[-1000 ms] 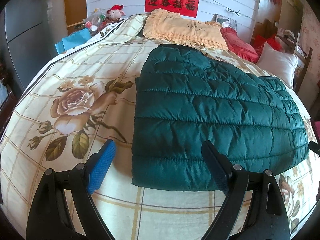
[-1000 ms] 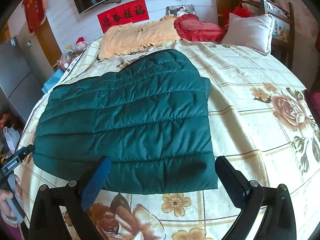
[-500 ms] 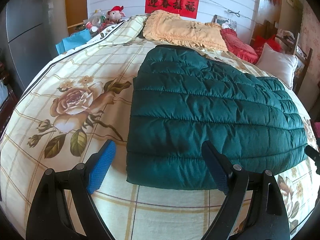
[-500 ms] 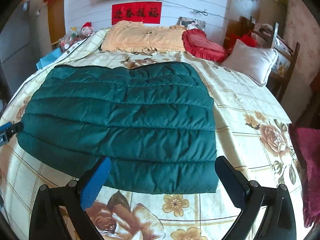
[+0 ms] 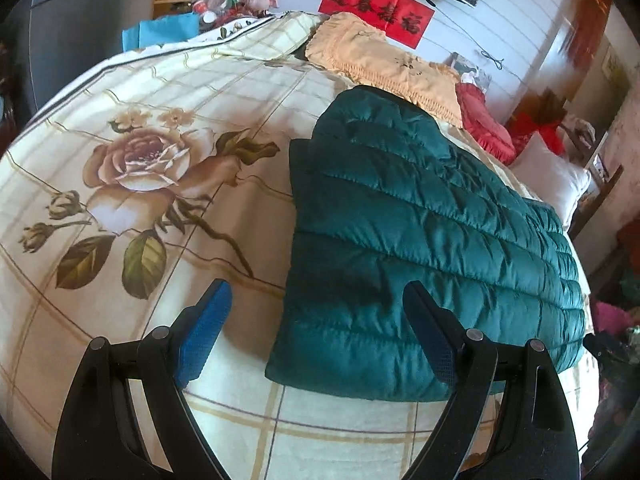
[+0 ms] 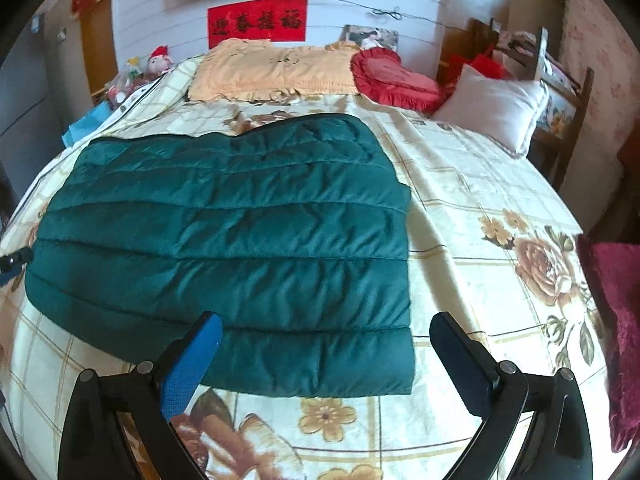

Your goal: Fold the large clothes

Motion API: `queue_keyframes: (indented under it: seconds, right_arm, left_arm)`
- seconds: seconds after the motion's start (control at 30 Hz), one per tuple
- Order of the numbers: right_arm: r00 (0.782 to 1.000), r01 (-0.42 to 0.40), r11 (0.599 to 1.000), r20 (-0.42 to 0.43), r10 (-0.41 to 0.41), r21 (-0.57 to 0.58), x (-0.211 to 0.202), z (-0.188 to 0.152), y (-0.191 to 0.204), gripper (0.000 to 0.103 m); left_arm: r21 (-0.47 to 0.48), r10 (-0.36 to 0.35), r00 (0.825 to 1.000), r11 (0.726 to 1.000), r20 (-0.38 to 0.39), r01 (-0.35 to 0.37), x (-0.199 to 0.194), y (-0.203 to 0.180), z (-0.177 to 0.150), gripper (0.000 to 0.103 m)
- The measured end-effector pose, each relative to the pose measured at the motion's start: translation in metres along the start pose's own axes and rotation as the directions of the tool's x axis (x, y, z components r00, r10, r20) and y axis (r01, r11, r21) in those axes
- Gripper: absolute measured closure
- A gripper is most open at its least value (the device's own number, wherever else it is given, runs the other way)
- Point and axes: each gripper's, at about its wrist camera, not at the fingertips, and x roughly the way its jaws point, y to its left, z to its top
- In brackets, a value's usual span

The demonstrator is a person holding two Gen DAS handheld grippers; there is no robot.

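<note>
Jacket (image 5: 420,232) lay flat on the bedspread (image 5: 168,92).
Left gripper (image 5: 316,336) and right gripper (image 6: 326,354) hung over its near edge, jaws apart, empty.

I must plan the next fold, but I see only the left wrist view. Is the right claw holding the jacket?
Observer: No. The right claw is open and grips nothing; the near right corner of the green jacket shows between its fingers.
Operator: Is the right edge flat?
Observer: Yes, it lies straight and flat on the bedspread.
Operator: Is anything beside it?
Observer: Only a printed rose on the fabric.
</note>
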Motion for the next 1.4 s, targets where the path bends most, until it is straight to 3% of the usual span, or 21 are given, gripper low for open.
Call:
queue_keyframes:
  seconds: [0.13, 0.43, 0.53, 0.63, 0.9, 1.23, 1.33, 1.4]
  right_arm:
    - [1.0, -0.017, 1.0, -0.005, 0.017, 0.025, 0.007, 0.006, -0.013, 0.0]
    - [0.98, -0.186, 0.964, -0.037, 0.196, 0.188, 0.047, 0.016, -0.053, 0.0]
    - [0.963, -0.251, 0.939, -0.04, 0.268, 0.233, 0.064, 0.015, -0.063, 0.0]
    - [0.935, -0.329, 0.897, -0.034, 0.354, 0.294, 0.08, 0.015, -0.071, 0.0]
    - [0.868, -0.458, 0.826, -0.034, 0.495, 0.328, 0.11, 0.022, -0.067, 0.0]
    - [0.846, -0.476, 0.808, -0.07, 0.528, 0.348, 0.126, 0.033, -0.06, 0.0]
    - [0.853, -0.481, 0.815, -0.044, 0.521, 0.324, 0.116, 0.03, -0.056, 0.014]
    - [0.862, -0.478, 0.83, -0.03, 0.507, 0.289, 0.106, 0.029, -0.052, 0.029]
  left_arm:
    - [-0.014, -0.021, 0.999, 1.0, -0.029, 0.021, 0.011, 0.004, 0.002, 0.015]
    - [-0.007, -0.109, 0.992, 0.994, -0.07, 0.109, 0.031, 0.0, 0.007, 0.015]
    - [-0.001, -0.133, 0.987, 0.991, -0.095, 0.134, 0.042, -0.004, 0.01, 0.015]
    - [-0.023, -0.147, 0.981, 0.989, -0.126, 0.145, 0.053, -0.005, 0.014, 0.002]
    - [-0.068, -0.216, 0.964, 0.976, -0.155, 0.208, 0.07, -0.005, 0.019, 0.0]
    - [-0.045, -0.194, 0.964, 0.981, -0.184, 0.189, 0.071, -0.011, 0.022, 0.001]
    - [0.006, -0.174, 0.972, 0.984, -0.158, 0.177, 0.066, -0.023, 0.023, 0.013]
    - [0.062, -0.154, 0.978, 0.985, -0.138, 0.164, 0.058, -0.032, 0.02, 0.026]
